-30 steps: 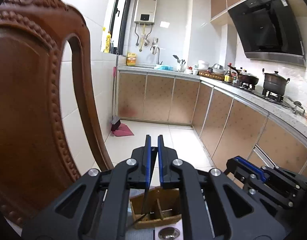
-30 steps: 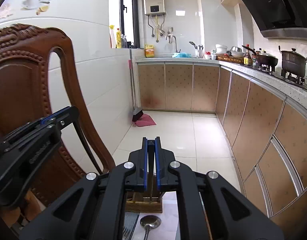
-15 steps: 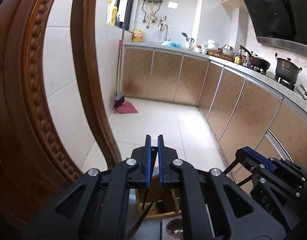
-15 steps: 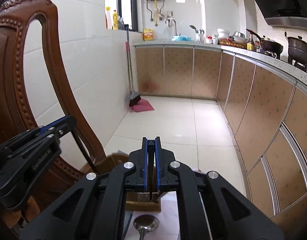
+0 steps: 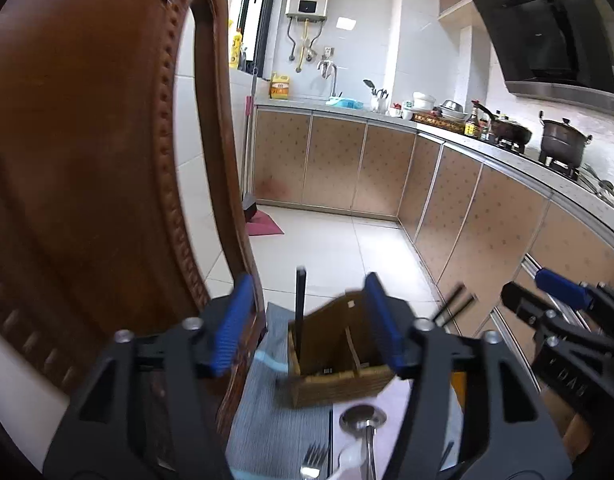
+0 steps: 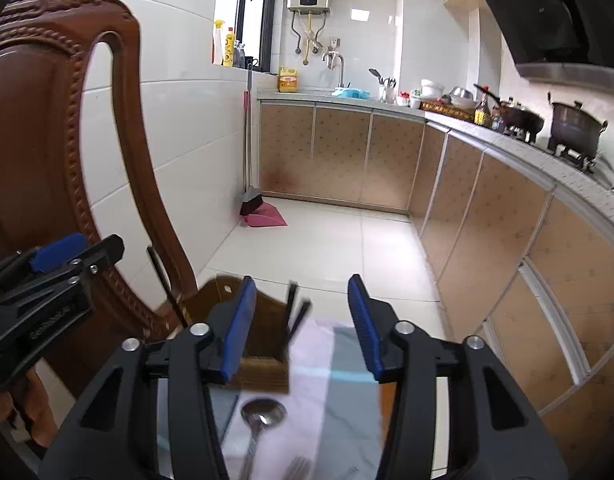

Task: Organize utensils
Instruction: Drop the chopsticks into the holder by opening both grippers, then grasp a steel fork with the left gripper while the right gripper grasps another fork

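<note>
A wooden utensil holder (image 5: 339,364) stands at the far end of the table, also in the right wrist view (image 6: 263,344). A black chopstick (image 5: 299,312) stands upright in its left compartment. Two black chopsticks (image 6: 295,312) lean in its right side; their tips show in the left wrist view (image 5: 455,304). My left gripper (image 5: 307,320) is open and empty just above the holder. My right gripper (image 6: 299,324) is open and empty, over the holder's right side. A metal spoon (image 5: 363,424) and a fork (image 5: 313,458) lie on the mat in front; the spoon also shows in the right wrist view (image 6: 261,412).
A carved wooden chair back (image 5: 87,180) rises close on the left, beside the holder. A grey striped placemat (image 5: 275,420) and white cloth (image 6: 327,380) cover the table. Kitchen cabinets (image 5: 467,220) run along the right; a broom and dustpan (image 6: 259,208) stand on the floor.
Both grippers were shut on black chopsticks over the holder. Both have opened, and the chopsticks now stand in the holder.
</note>
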Demonstrator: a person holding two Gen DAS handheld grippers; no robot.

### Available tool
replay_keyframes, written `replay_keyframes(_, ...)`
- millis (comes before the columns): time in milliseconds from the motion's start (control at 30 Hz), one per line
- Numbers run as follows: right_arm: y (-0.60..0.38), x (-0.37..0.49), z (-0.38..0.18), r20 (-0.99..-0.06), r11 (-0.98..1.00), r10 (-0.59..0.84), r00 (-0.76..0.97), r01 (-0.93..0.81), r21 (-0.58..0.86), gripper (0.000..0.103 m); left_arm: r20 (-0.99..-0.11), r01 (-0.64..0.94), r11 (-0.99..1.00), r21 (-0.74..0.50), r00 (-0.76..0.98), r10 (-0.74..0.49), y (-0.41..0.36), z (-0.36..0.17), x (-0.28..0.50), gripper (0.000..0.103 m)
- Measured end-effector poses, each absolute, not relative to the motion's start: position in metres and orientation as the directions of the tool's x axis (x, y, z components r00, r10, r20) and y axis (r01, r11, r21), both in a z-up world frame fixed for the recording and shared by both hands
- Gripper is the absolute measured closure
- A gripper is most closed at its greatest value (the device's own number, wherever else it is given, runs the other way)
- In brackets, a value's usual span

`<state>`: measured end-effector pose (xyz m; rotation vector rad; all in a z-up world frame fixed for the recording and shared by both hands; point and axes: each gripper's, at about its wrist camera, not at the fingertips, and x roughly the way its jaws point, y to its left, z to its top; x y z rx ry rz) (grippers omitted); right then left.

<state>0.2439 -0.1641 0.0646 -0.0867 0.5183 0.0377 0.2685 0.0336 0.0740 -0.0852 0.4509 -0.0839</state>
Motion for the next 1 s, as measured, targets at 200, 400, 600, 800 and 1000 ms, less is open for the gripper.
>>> replay_keyframes(200, -0.189, 0.19, 0.034, -0.595, 0.99, -0.023, 0.803, -0.063, -0.124, 0.054, -0.552, 0.088, 0.994, -0.058, 0.827, -0.105, 0.028, 0.022, 0.222, 0.036)
replay_keyframes(400, -0.217, 0.186, -0.066, -0.795, 0.992, -0.084, 0.6, -0.022, -0.122, 0.054, -0.779, 0.12, 0.993, -0.015, 0.621, -0.087, 0.015, -0.091, 0.239, 0.038)
replay_keyframes(600, -0.234, 0.203, -0.132, -0.894, 0.998, -0.044, 0.445, 0.049, -0.024, 0.055, -0.886, 0.151, 0.988, -0.021, 0.455, -0.088, 0.005, -0.163, 0.263, 0.04)
replay_keyframes(800, -0.214, 0.224, -0.148, -0.911, 1.0, -0.019, 0.413, 0.021, -0.011, 0.055, -0.905, 0.157, 0.987, -0.034, 0.415, -0.097, -0.001, -0.176, 0.285, 0.04)
replay_keyframes(1000, -0.207, 0.234, -0.16, -0.92, 1.0, -0.003, 0.392, 0.011, 0.001, 0.055, -0.909, 0.154, 0.984, -0.093, 0.391, -0.147, 0.003, -0.185, 0.304, 0.046)
